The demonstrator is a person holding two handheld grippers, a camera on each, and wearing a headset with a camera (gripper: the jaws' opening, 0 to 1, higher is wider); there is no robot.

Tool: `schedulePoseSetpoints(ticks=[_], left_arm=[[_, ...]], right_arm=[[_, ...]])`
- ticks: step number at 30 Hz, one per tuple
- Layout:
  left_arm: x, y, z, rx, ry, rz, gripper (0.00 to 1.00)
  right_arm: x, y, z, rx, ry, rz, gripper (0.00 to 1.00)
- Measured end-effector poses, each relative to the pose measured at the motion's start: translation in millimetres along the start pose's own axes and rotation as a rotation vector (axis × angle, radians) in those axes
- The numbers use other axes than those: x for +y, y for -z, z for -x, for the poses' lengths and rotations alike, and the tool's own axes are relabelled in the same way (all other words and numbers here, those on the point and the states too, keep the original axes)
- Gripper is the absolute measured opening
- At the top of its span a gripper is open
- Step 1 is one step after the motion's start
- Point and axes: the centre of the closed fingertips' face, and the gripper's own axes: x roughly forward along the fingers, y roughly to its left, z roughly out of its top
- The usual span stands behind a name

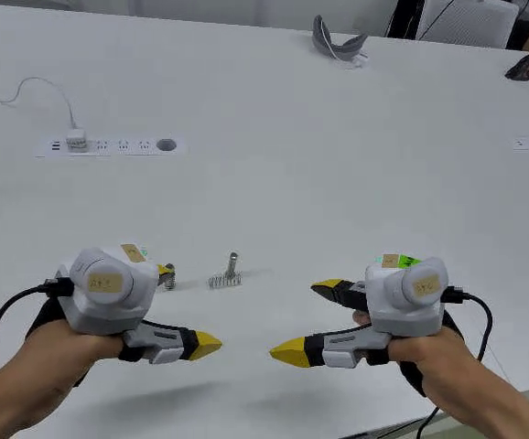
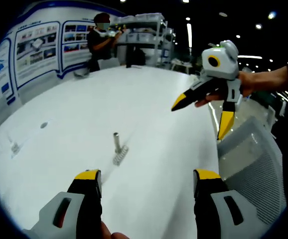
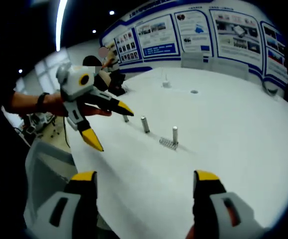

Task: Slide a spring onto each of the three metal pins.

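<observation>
- White workbench [image 1: 338, 183] spreading under both grippers, with a power strip [image 1: 109, 144] sitting far back on it, well apart from the work.
- Near pin [image 3: 175, 135], middle pin [image 3: 145, 124] and far pin [image 3: 125, 118] standing upright in a row on the bench.
- Spring [image 3: 168, 143] lying on its side, just beside the foot of the near pin and not threaded onto it.
- Left gripper [image 1: 184, 307] hovering low over the bench with its jaws spread wide, carrying nothing.
- Right gripper [image 1: 307, 318] pointing toward it from the other side, jaws likewise parted and carrying nothing.
- Both grippers staying clear of the spring and of the near pin.
- Progress, as judged: the task is looking barely begun.
  - The near pin is showing bare metal and 1 spring is waiting loose.
  - The middle and far pins are appearing too small to tell whether they are wearing springs.
- Remaining, as judged: picking up the loose spring, sliding it over the near pin, then checking the other 2 pins.
</observation>
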Motion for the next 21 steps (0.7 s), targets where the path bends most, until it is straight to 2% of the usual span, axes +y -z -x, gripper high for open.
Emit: schedulePoseSetpoints(ticks=[13,21], left_arm=[[-0.5,3.8,-24.4,0.045,0.006,-0.019,0.76],[-0.4,3.0,-38.8,0.053,0.016,-0.013,0.75]], right_arm=[[-5.0,-1.5,5.3,-0.005,0.008,-0.003,0.81],[-3.1,-2.1,4.8,-0.008,0.004,-0.002,0.81]])
